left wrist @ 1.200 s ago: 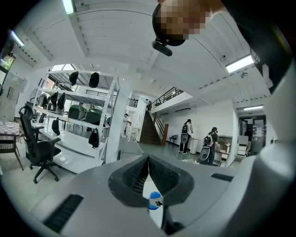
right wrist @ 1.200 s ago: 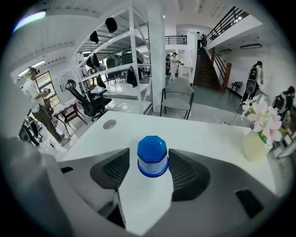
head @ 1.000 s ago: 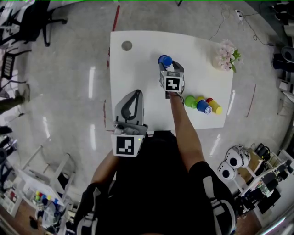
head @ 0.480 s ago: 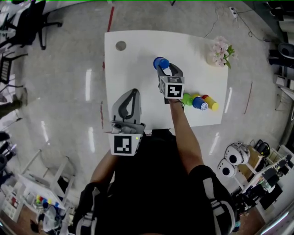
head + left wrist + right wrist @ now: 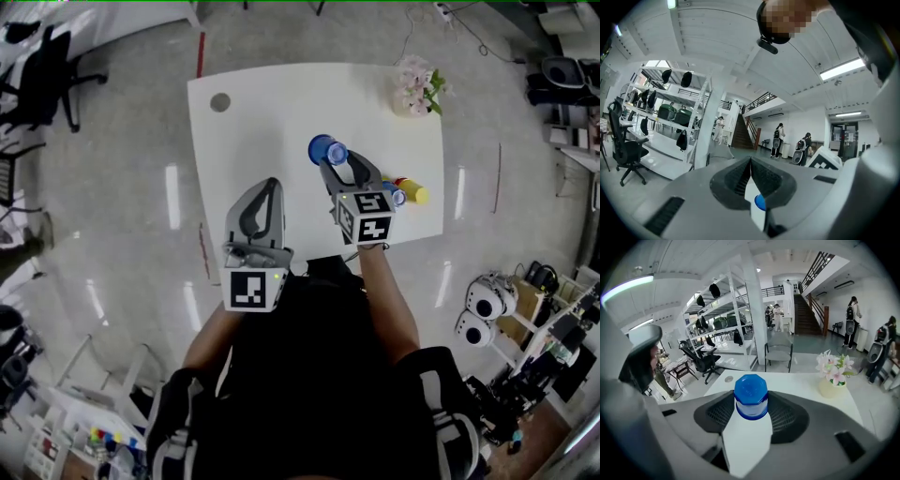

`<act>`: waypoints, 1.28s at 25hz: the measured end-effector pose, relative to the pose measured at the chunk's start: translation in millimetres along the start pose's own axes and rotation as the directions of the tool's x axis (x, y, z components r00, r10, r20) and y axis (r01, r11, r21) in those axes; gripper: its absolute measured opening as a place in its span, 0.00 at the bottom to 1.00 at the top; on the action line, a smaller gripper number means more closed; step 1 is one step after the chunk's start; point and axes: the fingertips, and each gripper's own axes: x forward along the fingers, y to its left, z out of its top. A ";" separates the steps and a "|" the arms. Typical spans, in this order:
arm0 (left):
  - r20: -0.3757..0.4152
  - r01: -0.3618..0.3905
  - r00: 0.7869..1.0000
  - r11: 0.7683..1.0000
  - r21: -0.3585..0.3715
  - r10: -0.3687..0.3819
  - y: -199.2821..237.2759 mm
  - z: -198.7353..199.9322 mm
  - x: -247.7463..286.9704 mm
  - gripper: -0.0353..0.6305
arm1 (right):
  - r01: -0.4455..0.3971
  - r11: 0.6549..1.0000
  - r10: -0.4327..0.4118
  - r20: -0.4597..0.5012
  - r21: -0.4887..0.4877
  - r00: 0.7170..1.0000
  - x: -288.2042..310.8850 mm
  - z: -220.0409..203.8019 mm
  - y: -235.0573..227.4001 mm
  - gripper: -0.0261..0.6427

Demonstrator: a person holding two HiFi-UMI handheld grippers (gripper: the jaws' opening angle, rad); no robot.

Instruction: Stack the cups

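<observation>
Grips the blue cup [image 5: 328, 150] by its sides in the right gripper [image 5: 341, 163], jaws just closed in onto it and pressing either flank, closed octagonal end turned up. Holds it near the middle of the white worktop [image 5: 253, 122], seemingly a little above the surface, though hard to confirm. Takes it from the side, probably to leave the mouth free for dropping over another cup.

Leaves the other cups [image 5: 411, 192] lying on their sides in a short row at about 4 o'clock from the blue one, near the worktop's right edge and partly hidden behind the right gripper. Shows blue and yellow there for certain.

Holds the left gripper [image 5: 270, 187] at 8 o'clock, over the near edge, jaws shut together on nothing, likely parked out of the way until needed.

Places the pot of pink flowers [image 5: 415, 82] at 1 o'clock, well apart, and a round grey cap [image 5: 220, 102] at 10 o'clock.
</observation>
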 end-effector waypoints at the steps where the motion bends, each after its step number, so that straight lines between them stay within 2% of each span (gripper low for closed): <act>1: 0.004 0.012 1.000 1.000 0.000 -0.012 -6.2 0.4 -1.1 0.09 | 0.002 1.000 -0.002 0.011 0.006 1.000 -13.2 -0.5 -1.0 0.39; 11: 0.012 0.167 0.986 0.984 0.064 -0.168 -79.1 1.6 -1.2 0.09 | 0.098 0.994 -0.103 0.121 0.048 0.987 -131.2 -1.0 -36.7 0.39; 17: 0.002 0.210 0.978 0.976 0.056 -0.210 -135.2 -1.1 10.9 0.09 | 0.168 0.984 -0.175 0.144 0.061 0.974 -189.4 -4.0 -96.0 0.39; 25: 0.008 0.223 0.975 0.972 0.070 -0.224 -202.5 -7.3 22.8 0.09 | 0.216 0.975 -0.220 0.094 0.052 0.971 -228.6 -30.2 -173.0 0.39; 32: 0.002 0.210 0.977 0.974 0.082 -0.211 -229.1 -13.3 32.9 0.09 | 0.171 0.985 -0.171 -0.003 0.009 0.985 -217.3 -60.3 -194.5 0.39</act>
